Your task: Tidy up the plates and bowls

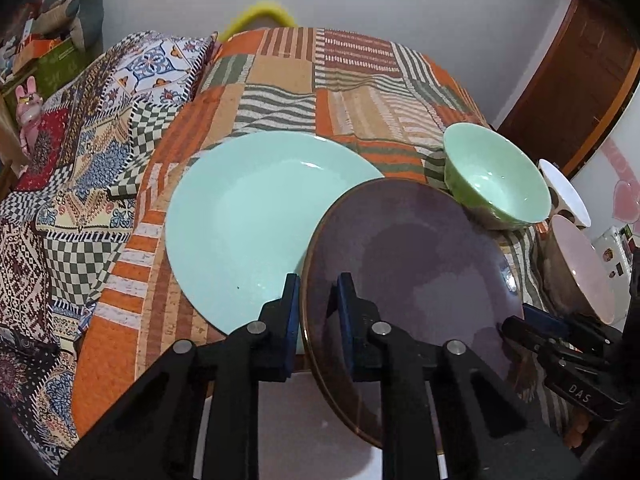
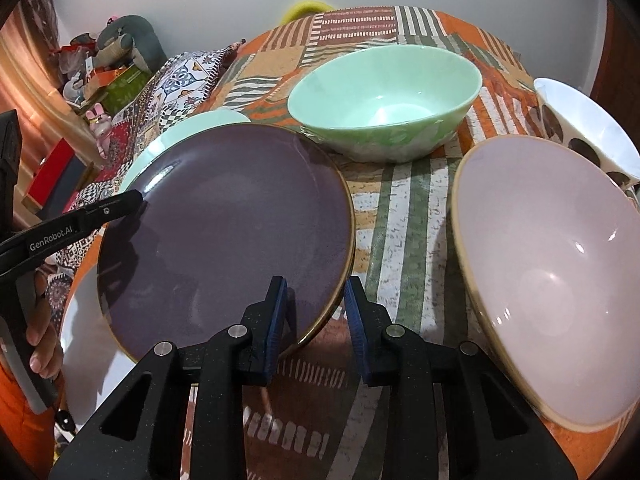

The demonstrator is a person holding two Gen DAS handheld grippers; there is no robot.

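The left wrist view shows the left tongs (image 1: 318, 314) pinched on the near left rim of the purple plate (image 1: 412, 264), one pad under the rim and one on top, so the plate looks gripped there. In the right wrist view the right tongs (image 2: 316, 320) straddle the plate's rim at about five o'clock; the pads stand a little apart from the edge, and whether they press on it cannot be told.

The purple plate is tilted and overlaps the mint plate (image 1: 248, 224), which lies at its ten o'clock on the patchwork cloth (image 1: 280, 92).

The main risk is a slip: glazed rims held by thin pads at two edge points could pivot or drop if one hand leads the other, and the plate could knock the mint plate beneath.

The green bowl (image 2: 384, 108) sits at the purple plate's one o'clock and the pink bowl (image 2: 560, 280) at three o'clock, both near enough to be clipped by a sideways swing. The spotted bowl (image 2: 580, 128) stands beyond the pink one.
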